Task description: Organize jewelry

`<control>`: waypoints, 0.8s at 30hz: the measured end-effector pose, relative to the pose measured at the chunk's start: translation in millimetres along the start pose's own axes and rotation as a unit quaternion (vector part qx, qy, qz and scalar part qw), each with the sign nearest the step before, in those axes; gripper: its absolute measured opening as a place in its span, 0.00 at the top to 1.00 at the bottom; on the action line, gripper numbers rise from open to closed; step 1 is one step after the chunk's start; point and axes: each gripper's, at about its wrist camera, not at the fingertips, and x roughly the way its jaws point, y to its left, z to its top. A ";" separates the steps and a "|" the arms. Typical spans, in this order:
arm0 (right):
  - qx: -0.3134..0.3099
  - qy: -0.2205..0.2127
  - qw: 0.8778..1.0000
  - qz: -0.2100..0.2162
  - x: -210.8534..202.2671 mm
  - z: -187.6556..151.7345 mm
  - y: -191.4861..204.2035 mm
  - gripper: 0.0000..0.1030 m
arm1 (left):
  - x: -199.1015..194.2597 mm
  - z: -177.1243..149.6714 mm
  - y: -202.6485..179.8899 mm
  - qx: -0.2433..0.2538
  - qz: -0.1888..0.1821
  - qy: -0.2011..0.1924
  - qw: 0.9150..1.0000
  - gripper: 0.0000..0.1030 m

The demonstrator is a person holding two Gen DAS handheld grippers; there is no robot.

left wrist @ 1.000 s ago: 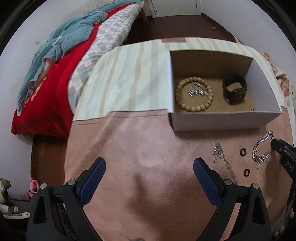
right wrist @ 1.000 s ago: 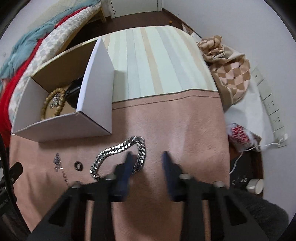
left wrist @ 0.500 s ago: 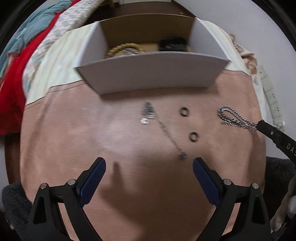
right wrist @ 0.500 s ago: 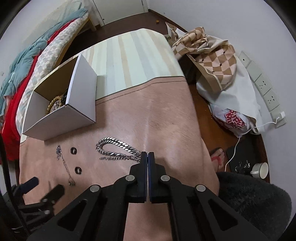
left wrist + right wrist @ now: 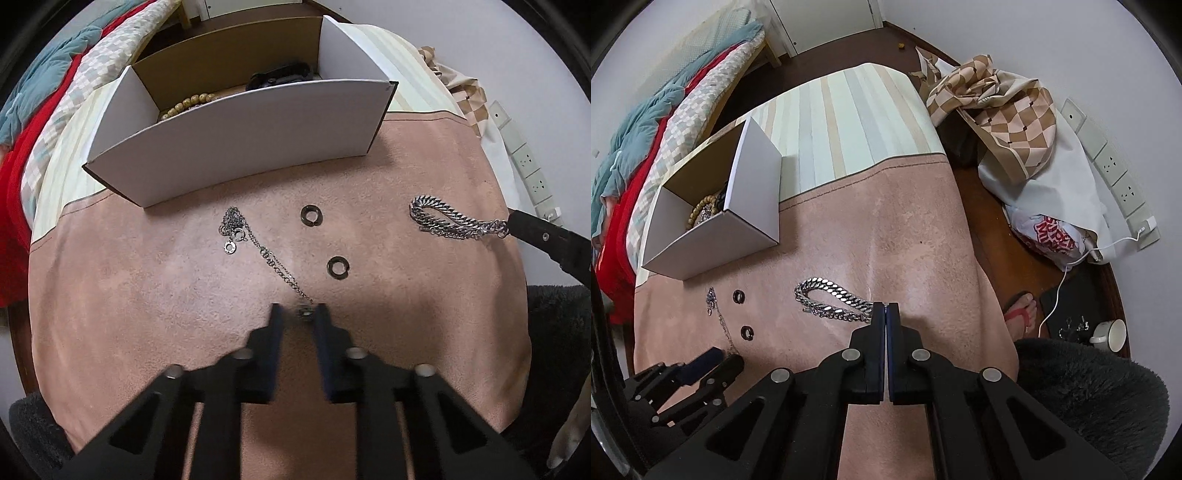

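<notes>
Jaws of left gripper (image 5: 297,314) have just been closing around necklace (image 5: 273,258) end, gap visible; right gripper (image 5: 885,308) pinches bracelet (image 5: 831,299); both box-bound (image 5: 236,129).

I am closing the left gripper (image 5: 298,314) around the thin necklace's (image 5: 271,258) end; the right gripper (image 5: 885,314), already clamped, is dragging the chain bracelet (image 5: 831,301) straight.

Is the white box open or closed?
Open. The white box has no lid on top, and you can see the wooden beads and a black watch inside.
</notes>
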 end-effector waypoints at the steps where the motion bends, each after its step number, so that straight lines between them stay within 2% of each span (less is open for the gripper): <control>1: 0.000 0.000 1.000 0.001 -0.3 0.2 0.7 1.00 | -0.6 -0.3 -0.8 0.001 0.000 0.000 1.000 0.93; 5: -0.004 -0.003 1.000 0.010 -5.4 0.6 5.9 1.00 | -8.6 2.7 4.9 0.003 -0.001 -0.015 1.000 0.93; 9: -0.008 -0.015 0.999 0.037 -22.3 4.3 12.9 1.00 | -27.8 5.8 11.4 0.002 -0.006 -0.036 0.999 0.93; 15: -0.032 -0.046 0.996 0.073 -61.7 13.3 34.9 1.00 | -77.3 15.1 36.6 -0.011 -0.025 -0.081 0.996 0.93; 24: -0.056 -0.092 0.987 0.116 -112.8 36.3 61.1 1.00 | -151.2 42.7 68.4 -0.037 -0.053 -0.149 0.987 0.93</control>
